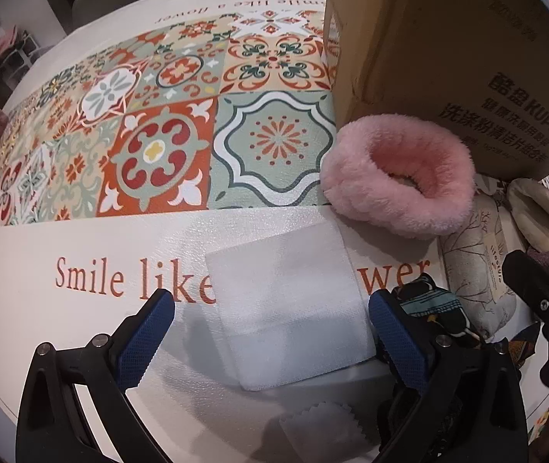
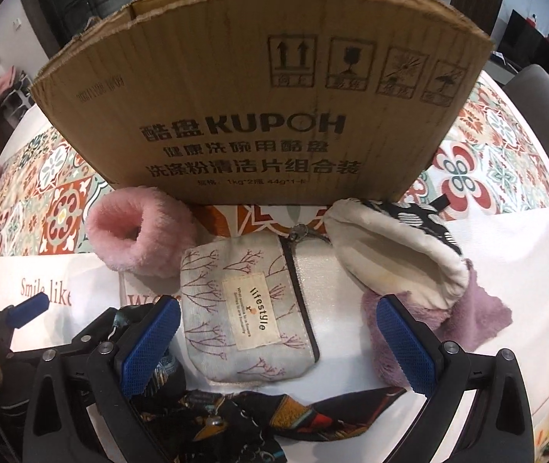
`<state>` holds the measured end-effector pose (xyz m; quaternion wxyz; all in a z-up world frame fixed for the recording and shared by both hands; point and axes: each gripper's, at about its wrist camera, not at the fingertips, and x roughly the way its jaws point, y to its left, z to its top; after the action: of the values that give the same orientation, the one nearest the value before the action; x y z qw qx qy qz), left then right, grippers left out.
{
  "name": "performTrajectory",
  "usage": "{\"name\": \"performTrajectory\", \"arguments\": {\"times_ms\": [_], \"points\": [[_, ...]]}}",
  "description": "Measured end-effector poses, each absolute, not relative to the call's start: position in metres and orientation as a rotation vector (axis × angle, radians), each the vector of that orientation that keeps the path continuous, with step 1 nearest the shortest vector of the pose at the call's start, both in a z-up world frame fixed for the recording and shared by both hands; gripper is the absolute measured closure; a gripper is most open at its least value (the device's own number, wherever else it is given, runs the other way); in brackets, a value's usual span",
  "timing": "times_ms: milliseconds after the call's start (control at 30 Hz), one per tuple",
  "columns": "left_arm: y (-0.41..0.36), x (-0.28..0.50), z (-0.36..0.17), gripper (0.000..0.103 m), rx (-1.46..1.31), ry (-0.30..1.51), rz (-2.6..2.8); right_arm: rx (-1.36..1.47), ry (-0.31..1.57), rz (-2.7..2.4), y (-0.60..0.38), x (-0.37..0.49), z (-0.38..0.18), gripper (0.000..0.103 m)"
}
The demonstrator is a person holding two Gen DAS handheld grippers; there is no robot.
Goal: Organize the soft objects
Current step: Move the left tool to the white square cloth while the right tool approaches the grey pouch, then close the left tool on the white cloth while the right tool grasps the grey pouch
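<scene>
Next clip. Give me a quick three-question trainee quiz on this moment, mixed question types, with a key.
1. True or false: the left tongs are shut on the white cloth.
2. What touches the cardboard box at its lower left? A) pink fluffy ring B) scissors C) mug
3. What word is printed largest on the zip pouch lying between the right tongs?

Key: 1. False, they are open, with the cloth between the fingers. 2. A. 3. "lifestyle".
</scene>
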<state>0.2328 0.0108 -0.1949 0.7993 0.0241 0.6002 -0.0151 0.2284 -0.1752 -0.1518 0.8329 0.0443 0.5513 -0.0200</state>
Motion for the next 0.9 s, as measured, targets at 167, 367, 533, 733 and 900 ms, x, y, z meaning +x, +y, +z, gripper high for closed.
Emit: {"name": "performTrajectory", "arguments": {"times_ms": [167,367,533,733,900], "points": [[0.013,0.234,-0.206,0.001,0.036,1.315,-0.025,0.088,1.196,-0.027,-0.168,0.235,-0.164,0.000],[0.018,0.235,-0.208,0.001,0.013,1.306,-0.021,0.094,1.228,-0.025,-0.165,0.243,-0.178,0.001],[0.019,0.231,-0.207,0.006,0.004,1.297,-0.046,0.118,1.255,0.007,-0.159,0.251,-0.189,0.007],[0.007,0.230,-0.198,0.028,0.027,1.270,-0.077,0.155,1.289,0.049,-0.153,0.259,-0.204,0.015],[0.008,0.229,-0.192,0.053,0.021,1.253,-0.067,0.132,1.281,0.032,-0.152,0.259,-0.205,0.033]]}}
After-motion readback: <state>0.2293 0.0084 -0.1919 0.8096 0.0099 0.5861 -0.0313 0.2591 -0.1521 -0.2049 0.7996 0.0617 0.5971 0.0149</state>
